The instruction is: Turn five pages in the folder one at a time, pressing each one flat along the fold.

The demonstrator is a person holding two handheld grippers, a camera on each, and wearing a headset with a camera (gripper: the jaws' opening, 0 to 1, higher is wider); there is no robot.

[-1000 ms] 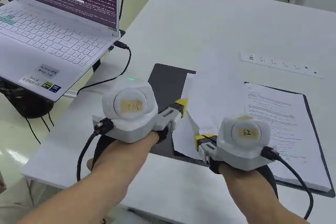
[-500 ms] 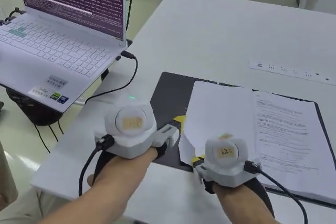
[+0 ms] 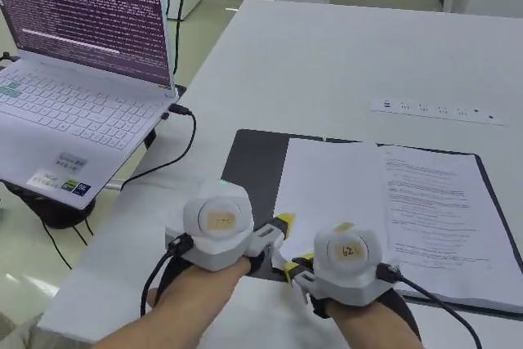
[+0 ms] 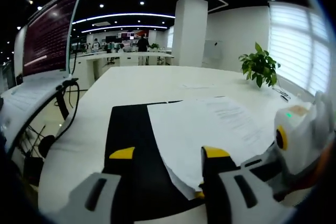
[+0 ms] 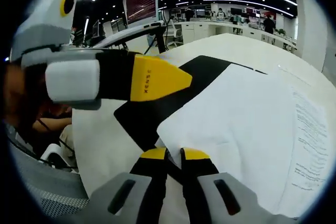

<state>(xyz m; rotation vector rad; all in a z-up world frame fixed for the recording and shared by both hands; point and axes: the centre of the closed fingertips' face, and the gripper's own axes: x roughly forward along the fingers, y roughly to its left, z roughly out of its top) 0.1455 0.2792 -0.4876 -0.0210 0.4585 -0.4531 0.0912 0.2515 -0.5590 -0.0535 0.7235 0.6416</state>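
Note:
The black folder [image 3: 253, 161] lies open on the white table. One white page [image 3: 331, 190] is folded over to the left and lies low across the fold, its blank back up. My right gripper [image 3: 296, 266] holds that page's near corner; in the right gripper view its yellow-tipped jaws [image 5: 175, 154] are shut on the page [image 5: 236, 124]. My left gripper [image 3: 278, 230] sits just left of it, open [image 4: 168, 153], above the folder's black cover [image 4: 131, 129], with the page's edge [image 4: 210, 124] over its right jaw. The printed stack [image 3: 441, 210] lies to the right.
An open laptop [image 3: 73, 112] stands at the left on a lower stand, and its cable [image 3: 163, 161] runs toward the folder. A white power strip [image 3: 433, 110] lies beyond the folder. The table's near edge is under my wrists.
The page stood raised above the fold and has come down to the left, almost flat. My right gripper dropped and drew back toward me with it. The left gripper stayed beside it.

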